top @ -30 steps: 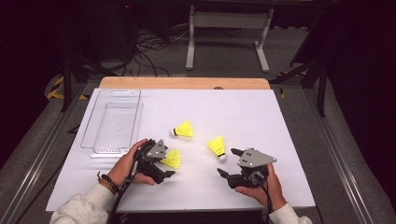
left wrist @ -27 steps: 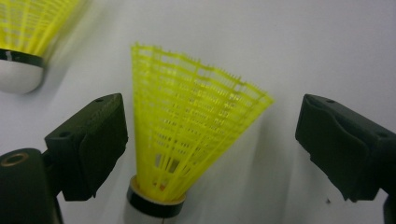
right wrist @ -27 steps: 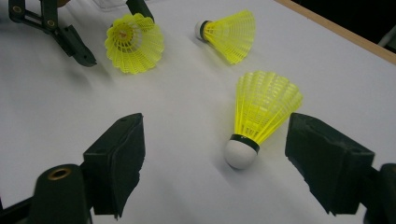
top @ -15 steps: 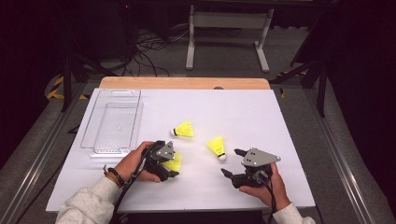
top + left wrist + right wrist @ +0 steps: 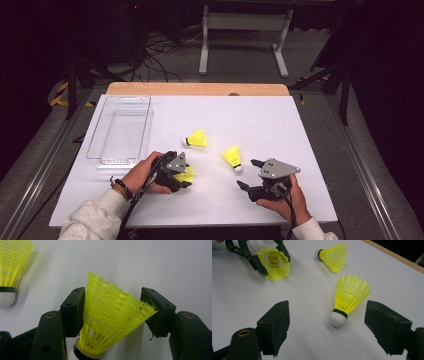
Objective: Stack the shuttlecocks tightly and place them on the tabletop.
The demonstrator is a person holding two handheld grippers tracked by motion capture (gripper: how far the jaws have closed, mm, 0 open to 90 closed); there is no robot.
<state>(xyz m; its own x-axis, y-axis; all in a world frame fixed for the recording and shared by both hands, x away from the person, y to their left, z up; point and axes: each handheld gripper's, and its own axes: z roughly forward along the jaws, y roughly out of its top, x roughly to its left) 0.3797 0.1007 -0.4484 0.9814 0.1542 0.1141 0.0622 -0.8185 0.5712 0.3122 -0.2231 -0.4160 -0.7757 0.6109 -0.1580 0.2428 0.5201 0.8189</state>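
Three yellow shuttlecocks lie on the white table. My left gripper (image 5: 185,176) (image 5: 113,307) is shut on one shuttlecock (image 5: 187,174) (image 5: 112,317), with its jaws pressing the mesh skirt from both sides and the cork pointing back at the hand. That gripper and the held shuttlecock (image 5: 274,263) also appear far off in the right gripper view. My right gripper (image 5: 246,173) (image 5: 327,322) is open and holds nothing. A second shuttlecock (image 5: 232,157) (image 5: 350,296) lies just ahead of its jaws, cork toward it. The third shuttlecock (image 5: 196,139) (image 5: 333,255) lies on its side farther back.
A clear plastic tray (image 5: 120,131) stands empty at the left of the table (image 5: 260,120). A wooden strip (image 5: 197,89) runs along the far edge. Another shuttlecock (image 5: 11,267) shows blurred at the upper left of the left gripper view.
My left gripper has shifted a little to the right and nearer with the shuttlecock in it. The right gripper has barely moved.
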